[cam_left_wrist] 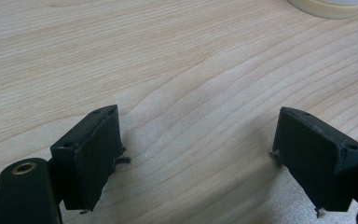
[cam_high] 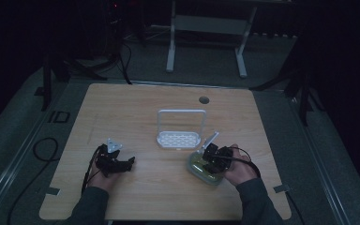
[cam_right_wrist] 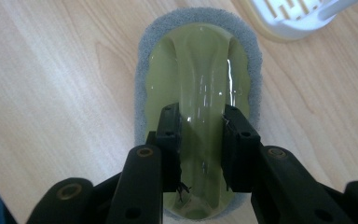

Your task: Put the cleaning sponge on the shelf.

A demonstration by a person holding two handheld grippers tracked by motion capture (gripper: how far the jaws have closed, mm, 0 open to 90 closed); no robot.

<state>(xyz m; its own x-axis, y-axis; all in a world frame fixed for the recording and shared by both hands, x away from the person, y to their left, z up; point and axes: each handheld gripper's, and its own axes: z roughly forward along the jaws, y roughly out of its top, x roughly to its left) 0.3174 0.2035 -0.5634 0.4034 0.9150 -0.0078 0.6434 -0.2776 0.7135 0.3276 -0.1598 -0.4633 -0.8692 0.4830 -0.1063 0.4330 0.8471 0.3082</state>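
Right gripper [cam_right_wrist: 200, 154] clamped on scrubber [cam_right_wrist: 198, 74] handle, left gripper [cam_left_wrist: 198, 158] apart, empty

Room dim, upper corners near black. Light wood table [cam_high: 136, 108] with a round cable hole [cam_high: 204, 100] near its far edge, standing on grey carpet [cam_high: 18, 140] with tape marks. Behind it a white metal frame [cam_high: 206, 28] on two legs, dark stand legs [cam_high: 47, 79] left and right, black cables [cam_high: 40, 150] looping over the floor.
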